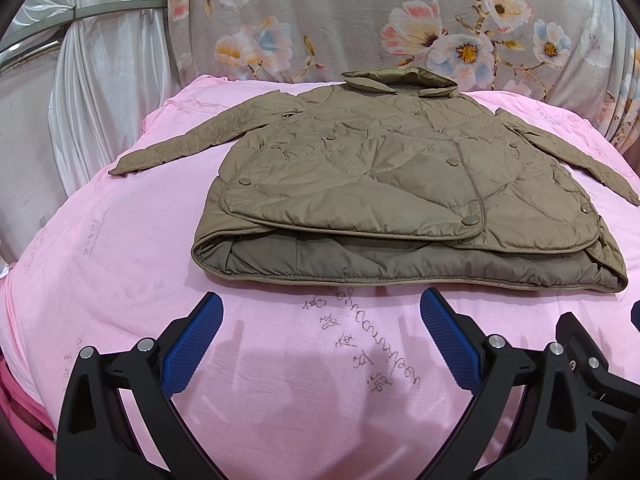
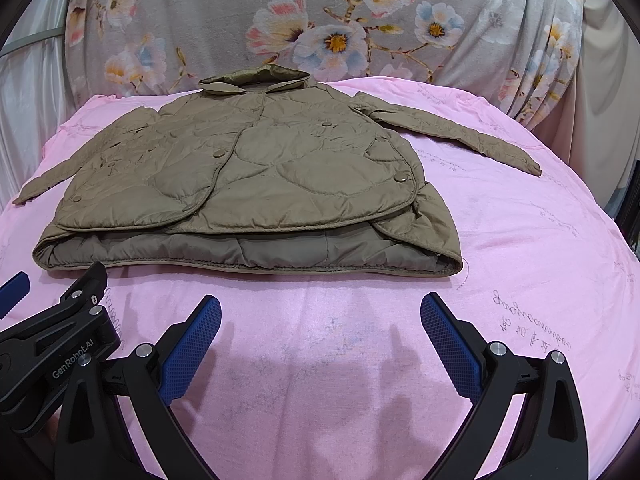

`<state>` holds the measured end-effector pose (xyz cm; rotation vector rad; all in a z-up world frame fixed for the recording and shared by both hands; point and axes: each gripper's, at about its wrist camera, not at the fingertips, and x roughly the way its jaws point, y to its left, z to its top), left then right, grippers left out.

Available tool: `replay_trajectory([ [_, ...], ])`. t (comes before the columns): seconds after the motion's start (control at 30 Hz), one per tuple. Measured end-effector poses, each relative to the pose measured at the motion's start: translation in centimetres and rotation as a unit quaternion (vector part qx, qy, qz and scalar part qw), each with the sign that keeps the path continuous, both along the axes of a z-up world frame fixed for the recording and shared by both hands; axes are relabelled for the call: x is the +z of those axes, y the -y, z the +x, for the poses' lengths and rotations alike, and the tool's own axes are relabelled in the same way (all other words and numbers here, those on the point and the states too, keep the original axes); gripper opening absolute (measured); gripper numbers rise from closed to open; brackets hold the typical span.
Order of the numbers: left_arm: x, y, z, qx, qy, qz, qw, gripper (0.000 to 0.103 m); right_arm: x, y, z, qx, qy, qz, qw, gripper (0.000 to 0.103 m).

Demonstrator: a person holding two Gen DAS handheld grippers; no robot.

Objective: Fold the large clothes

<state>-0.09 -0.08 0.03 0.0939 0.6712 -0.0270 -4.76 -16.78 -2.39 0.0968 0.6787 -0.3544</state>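
Observation:
An olive quilted jacket [image 1: 384, 168] lies flat on a pink sheet [image 1: 100, 260], collar at the far side, both sleeves spread out, lower part folded up over the front. It also shows in the right wrist view [image 2: 248, 176]. My left gripper [image 1: 320, 312] is open and empty, just short of the jacket's near fold. My right gripper [image 2: 320, 312] is open and empty, also just short of the near fold. The left gripper's body shows at the lower left of the right wrist view [image 2: 60, 340].
The pink sheet [image 2: 520, 260] bears dark handwriting [image 1: 360, 332]. A grey flowered cloth [image 1: 360, 20] hangs behind the jacket. White curtains [image 1: 100, 80] hang at the far left.

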Motion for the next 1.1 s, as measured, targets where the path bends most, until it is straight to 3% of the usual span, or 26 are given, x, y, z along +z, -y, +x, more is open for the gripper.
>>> replay_trajectory([
  [0.53,0.0,0.0,0.0,0.0,0.001,0.0,1.0,0.097,0.1,-0.2,0.2,0.0,-0.001,0.0,1.0,0.098],
  [0.7,0.1,0.0,0.0,-0.005,-0.002,-0.007,1.0,0.097,-0.2,0.5,0.3,0.011,-0.009,0.023,1.0,0.098],
  [0.8,1.6,0.5,0.4,-0.009,-0.01,-0.012,0.9998,0.097,-0.1,1.3,0.8,0.025,-0.016,0.036,0.999,0.098],
  [0.9,3.2,-0.4,1.6,-0.005,-0.003,-0.008,1.0,0.097,1.7,2.2,1.4,0.017,-0.005,0.01,1.0,0.098],
  [1.0,5.4,-0.9,3.7,-0.004,0.008,-0.019,0.9998,0.098,4.1,5.1,2.1,-0.002,0.026,-0.009,1.0,0.098],
  [1.1,7.4,-1.5,6.6,0.002,0.018,-0.037,0.9992,0.098,6.0,9.7,3.9,-0.026,0.04,0.005,0.999,0.098],
])
